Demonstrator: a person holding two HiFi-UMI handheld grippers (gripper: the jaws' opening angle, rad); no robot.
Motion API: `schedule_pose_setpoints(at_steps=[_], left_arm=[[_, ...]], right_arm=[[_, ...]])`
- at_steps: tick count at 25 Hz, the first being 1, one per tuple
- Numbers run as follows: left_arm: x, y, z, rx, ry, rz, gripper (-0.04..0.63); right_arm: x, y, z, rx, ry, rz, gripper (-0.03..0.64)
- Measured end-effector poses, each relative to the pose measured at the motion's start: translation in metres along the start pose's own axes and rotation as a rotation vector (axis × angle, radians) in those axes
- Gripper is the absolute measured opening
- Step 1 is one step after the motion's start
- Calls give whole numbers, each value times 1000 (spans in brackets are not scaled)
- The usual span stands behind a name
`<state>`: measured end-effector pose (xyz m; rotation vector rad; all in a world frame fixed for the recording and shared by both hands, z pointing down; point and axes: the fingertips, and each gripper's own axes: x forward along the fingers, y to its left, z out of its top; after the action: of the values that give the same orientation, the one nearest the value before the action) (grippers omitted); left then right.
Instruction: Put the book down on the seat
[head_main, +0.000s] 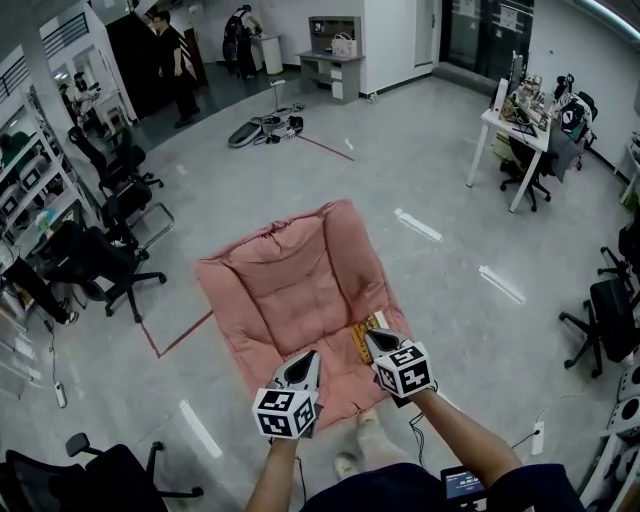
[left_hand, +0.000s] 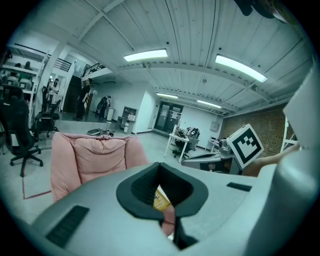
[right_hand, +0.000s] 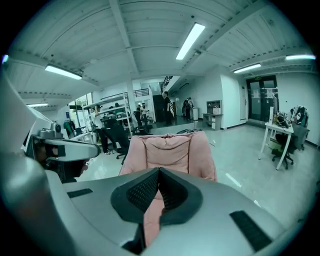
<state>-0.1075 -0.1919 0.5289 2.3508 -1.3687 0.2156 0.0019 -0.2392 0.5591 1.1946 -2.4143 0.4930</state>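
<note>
So the yellow book (head_main: 362, 338) already lies flat on the pink cushioned seat (head_main: 290, 270), near its front edge, lower middle of the head view. It looks thin, light and probably floppy, so I'd pinch a long edge. The right gripper (head_main: 380, 342) is just beside it, fingers closed on nothing. The left gripper (head_main: 303, 368) is also closed and empty. Bare floor (head_main: 450, 200) all round, so loads of room.

No legible txt in any view. Yellow book (head_main: 363, 341) cover: print too small to read. Markers on left gripper (head_main: 308, 358) & right gripper (head_main: 376, 340): b/w squares only, no chars. Small screen (head_main: 463, 485): illegible.
</note>
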Motion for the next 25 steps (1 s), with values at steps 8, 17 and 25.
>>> schedule_pose_setpoints(at_steps=[8,17,25], left_arm=[[-35,-7,11,23,-54,-4,5],[-75,-6,20,50,-106,-1,5],[-93,-1,19,55,-121,8,5]], right_arm=[[-26,29,17,-19,-72,11,20],[-44,71,24,-34,-118,40,20],[-45,92,27,-39,-126,56,20]])
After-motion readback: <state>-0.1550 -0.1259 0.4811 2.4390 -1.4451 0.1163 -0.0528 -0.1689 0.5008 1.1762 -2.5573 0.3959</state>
